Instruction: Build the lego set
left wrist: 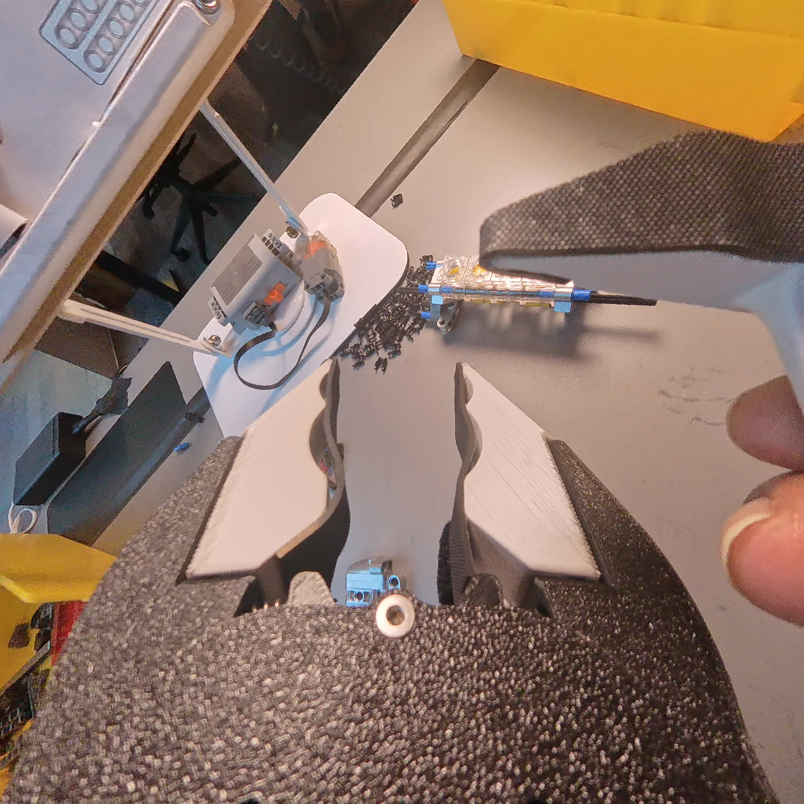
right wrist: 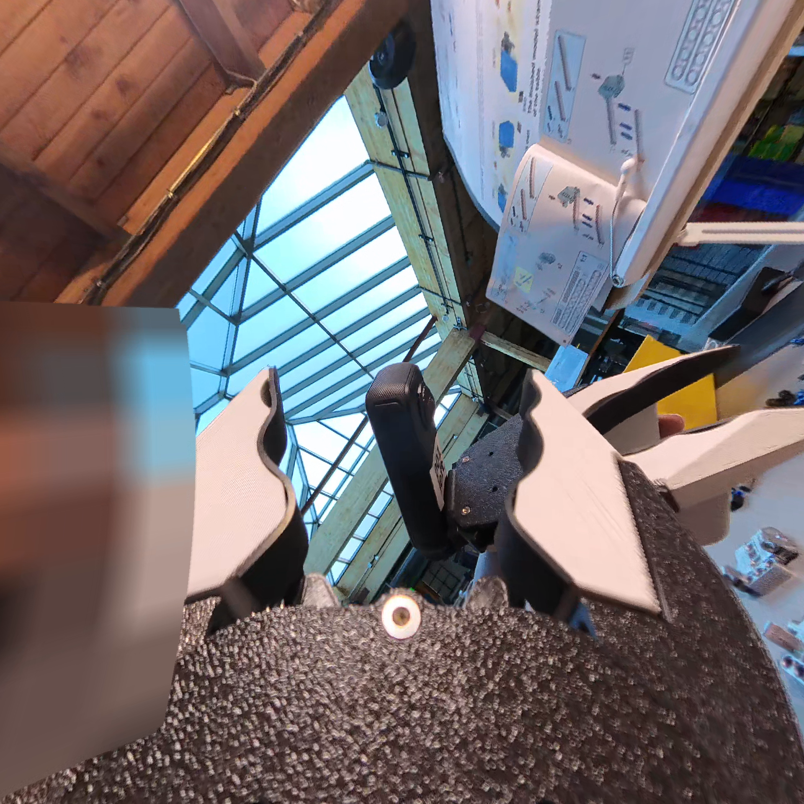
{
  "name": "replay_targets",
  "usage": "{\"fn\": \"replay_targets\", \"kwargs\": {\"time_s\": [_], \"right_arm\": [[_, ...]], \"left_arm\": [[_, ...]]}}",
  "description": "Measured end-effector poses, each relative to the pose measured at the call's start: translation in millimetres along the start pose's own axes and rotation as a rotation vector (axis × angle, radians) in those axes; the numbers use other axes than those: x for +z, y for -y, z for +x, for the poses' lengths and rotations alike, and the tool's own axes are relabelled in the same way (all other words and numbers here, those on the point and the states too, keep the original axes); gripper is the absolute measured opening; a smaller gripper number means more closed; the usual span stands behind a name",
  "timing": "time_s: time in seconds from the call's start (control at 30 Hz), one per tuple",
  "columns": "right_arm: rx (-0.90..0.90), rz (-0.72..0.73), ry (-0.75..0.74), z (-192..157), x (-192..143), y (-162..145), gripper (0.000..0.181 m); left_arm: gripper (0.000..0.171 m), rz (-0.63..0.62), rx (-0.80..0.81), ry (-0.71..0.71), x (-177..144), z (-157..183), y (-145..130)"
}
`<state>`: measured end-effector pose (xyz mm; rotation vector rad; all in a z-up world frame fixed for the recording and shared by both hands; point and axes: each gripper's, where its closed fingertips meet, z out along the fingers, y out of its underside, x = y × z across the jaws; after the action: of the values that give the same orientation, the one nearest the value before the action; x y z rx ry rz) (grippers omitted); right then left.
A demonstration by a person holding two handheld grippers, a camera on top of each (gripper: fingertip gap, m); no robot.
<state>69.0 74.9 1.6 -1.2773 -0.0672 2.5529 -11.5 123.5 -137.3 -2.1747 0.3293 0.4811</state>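
Here we see the left gripper (left wrist: 396, 370) wide and empty above the grey table (left wrist: 565, 435), the clear blue-pinned brick assembly (left wrist: 491, 287) well ahead; the right gripper (right wrist: 400, 383), also wide, points up to the glass roof (right wrist: 313, 269).

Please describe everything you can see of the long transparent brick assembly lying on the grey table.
The long transparent brick assembly lies flat on the grey table, a row of clear plastic blocks with yellowish parts inside. Blue pins and pale blue connectors sit at both ends, and a thin black axle runs lengthwise, sticking out at each end. A small grey piece hangs below its left end. A pile of small black pins borders that end; a grey-and-black gripper part overlaps its right.
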Motion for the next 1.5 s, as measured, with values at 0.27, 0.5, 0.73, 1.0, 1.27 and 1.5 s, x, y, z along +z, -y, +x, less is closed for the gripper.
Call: {"fn": "replay_targets", "kwargs": {"time_s": [0.27, 0.5, 0.73, 1.0, 1.27, 1.5], "right_arm": [[-0.013, 0.016, -0.027, 15, 0, 30, 0.108], [-0.031, 0.024, -0.048, 21, -3, 40, 0.11], [-0.232, -0.05, -0.096, 21, -3, 35, 0.112], [-0.315, -0.086, -0.127, 29, -6, 35, 0.114], [-0.422, -0.165, -0.148, 38, -4, 30, 0.115], [-0.463, -0.215, -0.159, 45, -5, 23, 0.113]], "left_arm": [[0.051, -0.04, 0.038, -0.042, 33, 7, 10], [0.051, -0.071, 0.061, -0.062, 45, 12, 9], [0.051, -0.094, 0.075, -0.09, 50, 22, 10], [0.051, -0.111, 0.107, -0.098, 56, 27, 13], [0.05, -0.093, 0.112, -0.089, 59, 25, 17], [0.05, -0.088, 0.109, -0.089, 59, 22, 18]]}}
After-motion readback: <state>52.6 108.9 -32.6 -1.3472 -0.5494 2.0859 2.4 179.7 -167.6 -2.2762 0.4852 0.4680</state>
